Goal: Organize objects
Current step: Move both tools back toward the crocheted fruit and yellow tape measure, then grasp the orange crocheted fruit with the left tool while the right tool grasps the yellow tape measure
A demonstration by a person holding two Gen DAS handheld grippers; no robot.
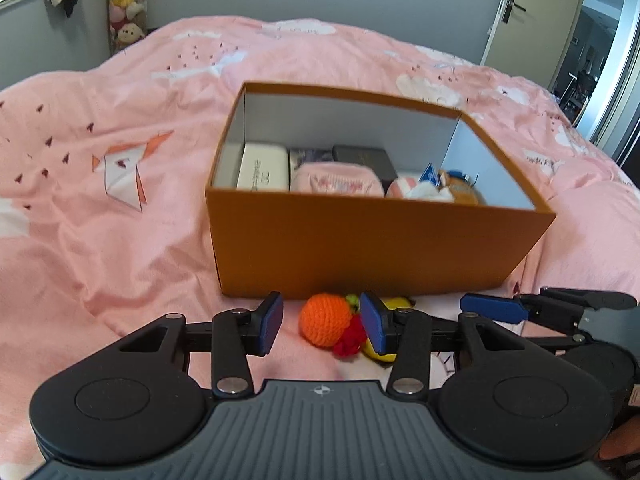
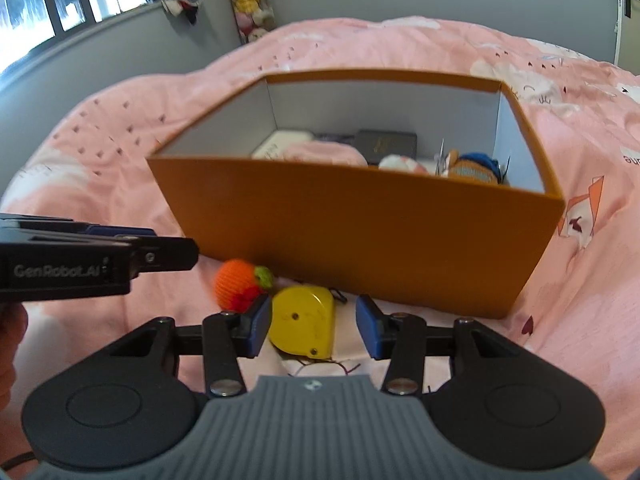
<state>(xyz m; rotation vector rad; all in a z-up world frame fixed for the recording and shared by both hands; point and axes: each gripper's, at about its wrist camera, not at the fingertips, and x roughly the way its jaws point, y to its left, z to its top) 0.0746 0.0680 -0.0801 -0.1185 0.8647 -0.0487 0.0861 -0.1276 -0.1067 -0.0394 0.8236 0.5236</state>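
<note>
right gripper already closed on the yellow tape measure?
No. In the right wrist view the right gripper is open, its fingers either side of the yellow tape measure, which lies on the bedspread.

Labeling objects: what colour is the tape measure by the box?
Yellow. The tape measure shows best in the right wrist view, between the open right gripper fingers.

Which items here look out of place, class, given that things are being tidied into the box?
Two items lie on the bedspread against the orange box instead of inside: a crocheted orange fruit and a yellow tape measure. Nothing looks spilled or damaged.
</note>
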